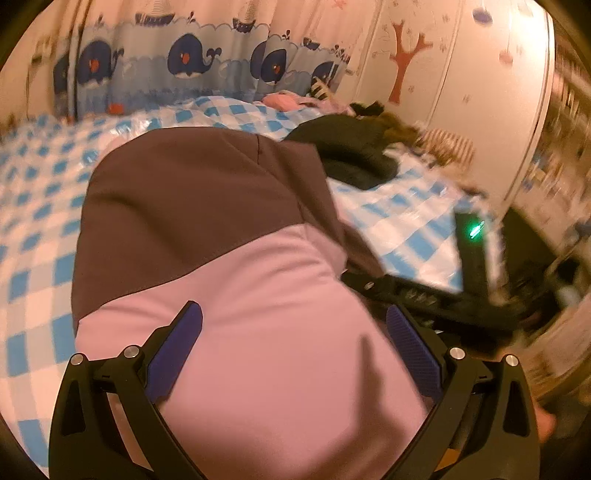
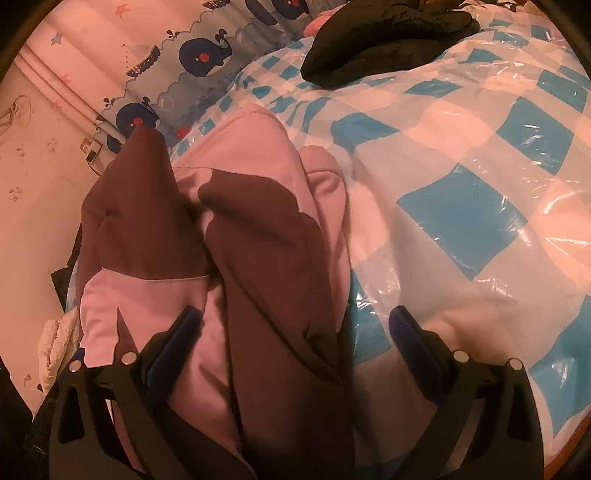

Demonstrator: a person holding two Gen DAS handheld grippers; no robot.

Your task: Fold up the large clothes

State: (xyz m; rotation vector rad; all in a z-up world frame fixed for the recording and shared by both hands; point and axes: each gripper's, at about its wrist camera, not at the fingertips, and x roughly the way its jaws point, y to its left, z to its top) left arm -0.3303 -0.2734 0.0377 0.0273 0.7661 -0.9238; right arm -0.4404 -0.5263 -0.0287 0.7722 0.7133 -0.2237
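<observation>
A large pink and brown garment [image 1: 229,295] lies on the bed with the blue and white checked cover [image 1: 40,206]. My left gripper [image 1: 293,321] is open, its fingers spread wide over the pink part. In the right wrist view the same garment [image 2: 258,258] lies bunched in folds at the left of the checked cover [image 2: 480,184]. My right gripper [image 2: 291,325] is open above the garment's near end, with its left finger over the cloth. The right gripper's body [image 1: 424,295] shows at the right of the left wrist view.
A black garment [image 1: 351,147] lies further back on the bed, also in the right wrist view [image 2: 388,33]. Pink clothes [image 1: 284,99] lie near a whale-print curtain [image 1: 184,62]. A white wardrobe [image 1: 461,74] stands at the right. The bed cover is under clear plastic.
</observation>
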